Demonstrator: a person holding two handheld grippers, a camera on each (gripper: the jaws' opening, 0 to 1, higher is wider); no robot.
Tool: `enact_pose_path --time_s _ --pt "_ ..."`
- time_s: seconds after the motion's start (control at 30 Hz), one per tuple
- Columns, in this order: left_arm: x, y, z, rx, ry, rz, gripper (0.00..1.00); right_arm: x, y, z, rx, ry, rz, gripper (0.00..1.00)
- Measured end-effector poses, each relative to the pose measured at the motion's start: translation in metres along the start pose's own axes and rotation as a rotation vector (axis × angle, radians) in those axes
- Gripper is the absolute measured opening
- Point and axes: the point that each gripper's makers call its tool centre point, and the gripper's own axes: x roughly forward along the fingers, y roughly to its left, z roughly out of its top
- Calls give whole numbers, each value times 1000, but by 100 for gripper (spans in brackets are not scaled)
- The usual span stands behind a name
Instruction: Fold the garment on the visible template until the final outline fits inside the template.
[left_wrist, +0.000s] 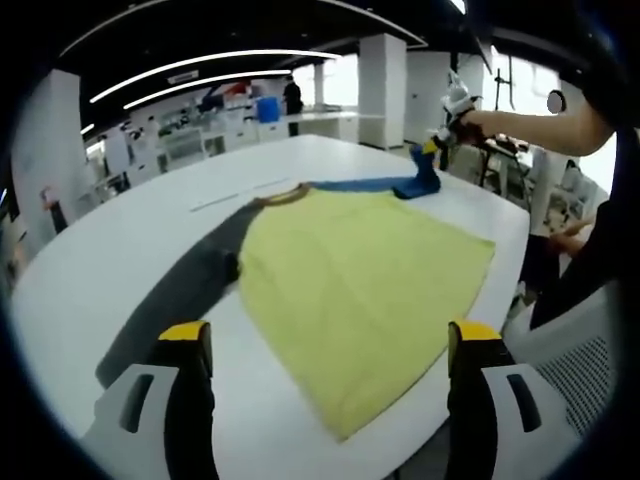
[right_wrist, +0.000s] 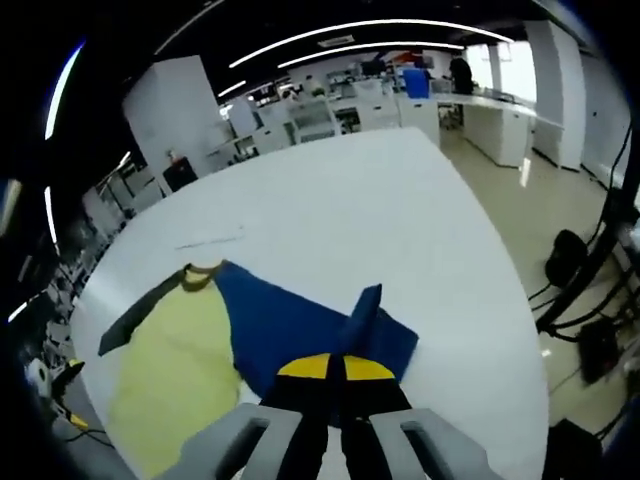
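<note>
Room: office hall with white pillars, curved ceiling light strips and desks at the back; a blue bin (left_wrist: 267, 108) stands at 11 o'clock in your left gripper view.
Surface: white table (left_wrist: 120, 250), broad and rounded, carrying the shirt; a thin pale strip (right_wrist: 210, 241) lies on it just beyond the collar.
Shirt: yellow shirt (left_wrist: 360, 290) lies flat in the middle of your left gripper view, hem toward 6 o'clock, collar (left_wrist: 283, 198) toward 12 o'clock, so its long axis runs from near edge to far.
Sleeves: grey sleeve (left_wrist: 185, 285) stretches out toward 8 o'clock; blue sleeve (right_wrist: 300, 325) runs toward 1 o'clock in the left gripper view, and its end is lifted off the table.
Right gripper (right_wrist: 343, 372): your jaws are closed together, pinching a raised fold of the blue sleeve; from the left gripper view it shows at 1 o'clock (left_wrist: 437, 150), held by your hand (left_wrist: 478, 122), with the sleeve end hanging from it.
Left gripper (left_wrist: 330, 345): your jaws stand wide apart, holding nothing, above the table just short of the hem.
Containers: I cannot tell what the blue bin holds.
Bystander: a dark figure (left_wrist: 292, 97) stands beside the bin.
</note>
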Motion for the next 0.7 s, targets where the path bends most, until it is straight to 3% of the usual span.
enact_pose_path --time_s 0.7 --pt "-2 -3 -4 -16 -2 1 93 22 57 7 -32 -18 61 0"
